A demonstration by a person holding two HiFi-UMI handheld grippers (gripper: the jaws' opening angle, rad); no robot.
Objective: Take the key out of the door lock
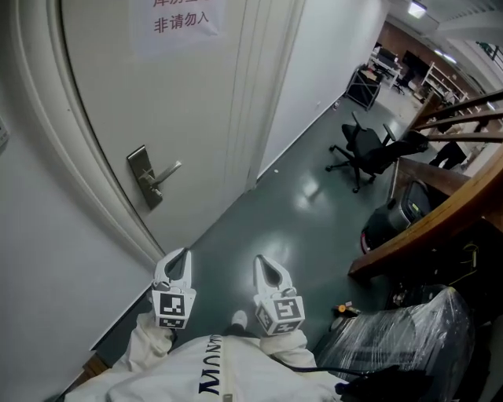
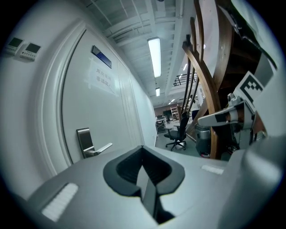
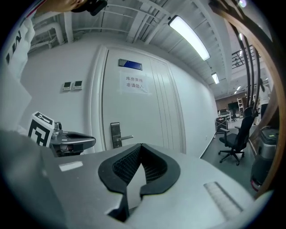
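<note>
The white door (image 1: pixel 141 94) stands shut at the left, with a steel lock plate (image 1: pixel 146 177) and lever handle (image 1: pixel 167 170) on it. The same lock plate (image 2: pixel 84 141) sits left of centre in the left gripper view, and the lock plate (image 3: pixel 115 135) shows again in the right gripper view. No key is discernible at this distance. My left gripper (image 1: pixel 179 253) and right gripper (image 1: pixel 263 261) hang side by side, well short of the door. Both have their jaws together with nothing between them: left gripper (image 2: pixel 143 148), right gripper (image 3: pixel 142 146).
A paper sign (image 1: pixel 181 20) is stuck high on the door. A black office chair (image 1: pixel 369 153) stands on the green floor to the right. A wooden rail (image 1: pixel 424 228), a dark bin (image 1: pixel 393 218) and a plastic-wrapped bundle (image 1: pixel 401 345) crowd the right side.
</note>
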